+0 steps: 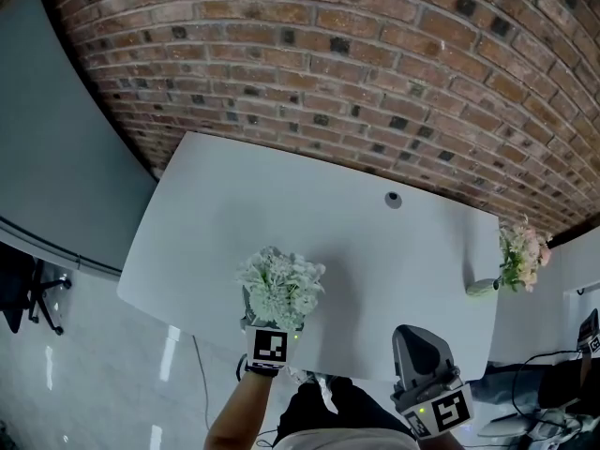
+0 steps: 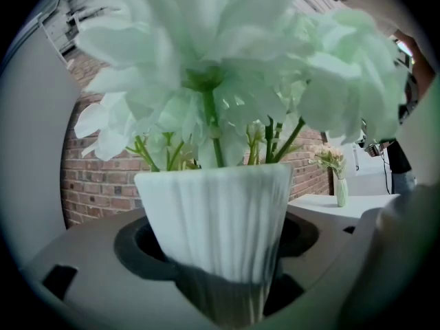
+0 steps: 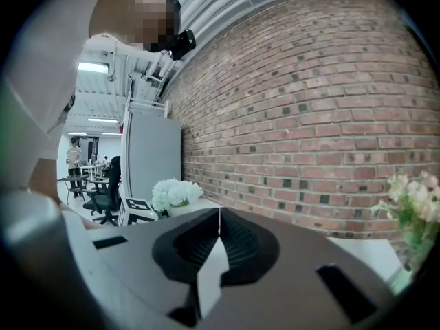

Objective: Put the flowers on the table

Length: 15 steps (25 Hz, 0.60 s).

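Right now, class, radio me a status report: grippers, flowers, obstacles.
Left gripper shut on white flower pot, over near edge of table. Right gripper shut, empty. Pink flowers far right, clear.

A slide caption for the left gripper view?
The left gripper holds a ribbed white pot of pale flowers before a brick wall.

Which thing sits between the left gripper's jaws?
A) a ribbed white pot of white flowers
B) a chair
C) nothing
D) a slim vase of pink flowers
A: in the left gripper view the pot fills the notch between the jaws, with the white flowers above it; the pink-flower vase stands apart on the table.
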Available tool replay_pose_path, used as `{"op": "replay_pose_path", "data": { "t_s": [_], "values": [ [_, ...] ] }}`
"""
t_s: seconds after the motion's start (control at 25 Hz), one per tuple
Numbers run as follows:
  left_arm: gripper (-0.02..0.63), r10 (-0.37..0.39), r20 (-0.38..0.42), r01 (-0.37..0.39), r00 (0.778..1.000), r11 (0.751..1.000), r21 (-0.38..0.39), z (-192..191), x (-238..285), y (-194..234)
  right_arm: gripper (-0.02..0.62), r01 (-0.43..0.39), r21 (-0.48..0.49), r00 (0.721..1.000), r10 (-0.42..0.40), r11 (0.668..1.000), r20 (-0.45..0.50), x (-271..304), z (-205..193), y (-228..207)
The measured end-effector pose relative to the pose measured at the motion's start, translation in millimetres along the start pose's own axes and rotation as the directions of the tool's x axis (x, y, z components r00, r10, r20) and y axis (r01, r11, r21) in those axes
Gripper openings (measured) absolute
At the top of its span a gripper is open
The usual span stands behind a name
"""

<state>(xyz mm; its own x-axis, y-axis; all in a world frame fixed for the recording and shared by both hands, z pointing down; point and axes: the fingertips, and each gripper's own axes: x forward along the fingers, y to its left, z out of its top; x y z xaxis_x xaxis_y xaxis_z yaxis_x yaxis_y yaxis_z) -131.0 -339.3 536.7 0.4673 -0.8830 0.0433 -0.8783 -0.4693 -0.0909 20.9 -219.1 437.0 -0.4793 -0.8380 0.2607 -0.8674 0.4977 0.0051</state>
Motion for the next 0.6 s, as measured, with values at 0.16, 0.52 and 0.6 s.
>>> {"op": "replay_pose_path", "data": {
  "t_s": [0.16,0.52,0.6],
  "values": [
    [0.390,-0.006,0.002,0.006,1.000,1.000,-0.013,0.2,-1.5,-0.6,0.015,-0.016,0.005,1.000,0.016,1.000,-0.001,2.7,1.1,4.1],
    [0.402,0.005,0.012,-0.005,1.000,1.000,-0.015,3.0,-5.7,-0.7,0.015,-0.022,0.014,1.000,0.022,1.000,-0.008,-0.4,-2.2,4.7],
    [0.402,0.008,0.008,-0.007,1.000,1.000,-0.024,2.4,-6.2,-0.7,0.015,-0.024,0.014,1.000,0.025,1.000,-0.005,-0.7,-1.7,4.6]
  ]
}}
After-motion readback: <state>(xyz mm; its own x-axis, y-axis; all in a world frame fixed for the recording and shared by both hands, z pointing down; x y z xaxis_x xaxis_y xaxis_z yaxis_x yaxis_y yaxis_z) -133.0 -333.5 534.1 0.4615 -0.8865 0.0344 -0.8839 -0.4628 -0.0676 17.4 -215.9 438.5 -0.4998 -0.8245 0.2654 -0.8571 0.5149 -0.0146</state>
